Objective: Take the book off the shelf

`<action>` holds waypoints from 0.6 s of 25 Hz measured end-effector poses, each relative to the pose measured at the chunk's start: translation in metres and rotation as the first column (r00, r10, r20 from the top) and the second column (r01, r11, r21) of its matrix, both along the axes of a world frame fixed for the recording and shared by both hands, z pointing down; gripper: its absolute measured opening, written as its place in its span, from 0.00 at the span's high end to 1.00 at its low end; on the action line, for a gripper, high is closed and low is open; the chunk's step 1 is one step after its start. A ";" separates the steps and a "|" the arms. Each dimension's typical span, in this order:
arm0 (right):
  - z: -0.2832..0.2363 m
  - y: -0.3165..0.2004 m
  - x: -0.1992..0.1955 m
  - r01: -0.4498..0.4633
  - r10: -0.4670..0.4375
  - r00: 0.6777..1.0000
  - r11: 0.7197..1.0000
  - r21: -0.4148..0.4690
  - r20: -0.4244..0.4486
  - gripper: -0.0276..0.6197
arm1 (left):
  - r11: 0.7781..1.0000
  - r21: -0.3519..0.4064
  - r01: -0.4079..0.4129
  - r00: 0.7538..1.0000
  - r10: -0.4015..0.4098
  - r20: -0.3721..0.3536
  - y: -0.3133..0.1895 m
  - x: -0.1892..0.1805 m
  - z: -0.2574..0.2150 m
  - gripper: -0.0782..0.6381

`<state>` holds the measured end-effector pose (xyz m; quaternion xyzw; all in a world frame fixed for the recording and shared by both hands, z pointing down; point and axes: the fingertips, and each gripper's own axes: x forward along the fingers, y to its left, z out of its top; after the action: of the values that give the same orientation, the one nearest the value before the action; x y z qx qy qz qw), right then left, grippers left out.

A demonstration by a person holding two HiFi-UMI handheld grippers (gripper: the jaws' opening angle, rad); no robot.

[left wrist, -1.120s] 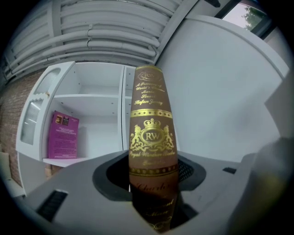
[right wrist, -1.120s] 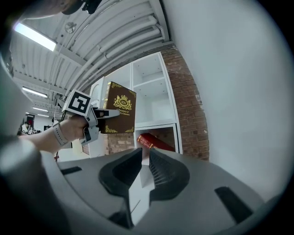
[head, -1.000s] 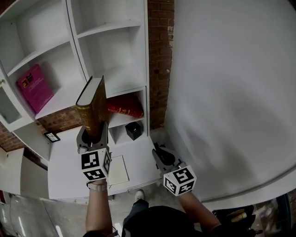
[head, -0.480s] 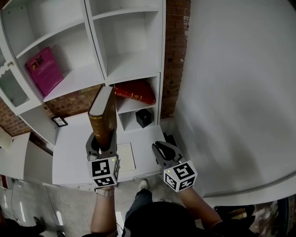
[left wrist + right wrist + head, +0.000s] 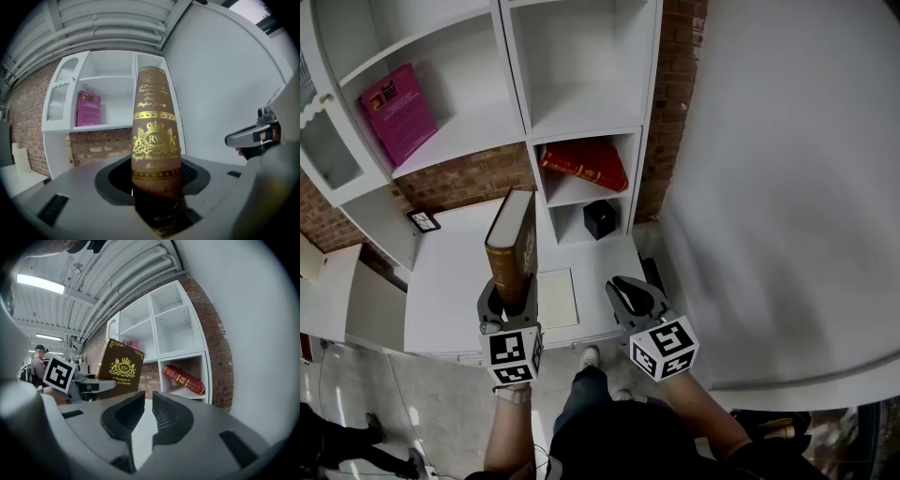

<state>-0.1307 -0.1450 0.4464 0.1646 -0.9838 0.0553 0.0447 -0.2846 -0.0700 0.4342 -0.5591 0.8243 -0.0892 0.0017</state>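
A brown book with gold print (image 5: pixel 514 246) stands upright in my left gripper (image 5: pixel 508 298), above the white counter (image 5: pixel 450 281) and clear of the shelf unit (image 5: pixel 581 112). The left gripper view shows its spine (image 5: pixel 154 140) rising from between the jaws, which are shut on its lower end (image 5: pixel 157 187). My right gripper (image 5: pixel 628 291) hovers to the right of it at the counter's front edge. Its jaws (image 5: pixel 145 404) are shut, with only a slit between them and nothing held. The right gripper view shows the brown book's cover (image 5: pixel 119 370) on the left.
A red book (image 5: pixel 586 164) leans in a lower cubby, a black box (image 5: pixel 600 218) sits in the one below, and a pink book (image 5: pixel 397 112) leans on a left shelf. A white pad (image 5: pixel 555 298) and a small framed item (image 5: pixel 424 220) lie on the counter. A white wall (image 5: pixel 769 187) runs along the right.
My left gripper has drawn the brown book back from the shelf and lower, so that it is over the counter. The right gripper has stayed beside it, still shut.
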 end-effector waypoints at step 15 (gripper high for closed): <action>0.026 0.017 -0.015 0.041 -0.040 0.999 0.999 0.019 -0.034 0.87 | 0.995 -0.082 0.056 0.997 -0.059 -0.043 0.048 -0.001 0.055 0.58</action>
<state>-0.1452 -0.1282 0.4726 0.1459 -0.9865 0.0419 0.0608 -0.2852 -0.0218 0.4896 -0.5367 0.8356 -0.1097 -0.0424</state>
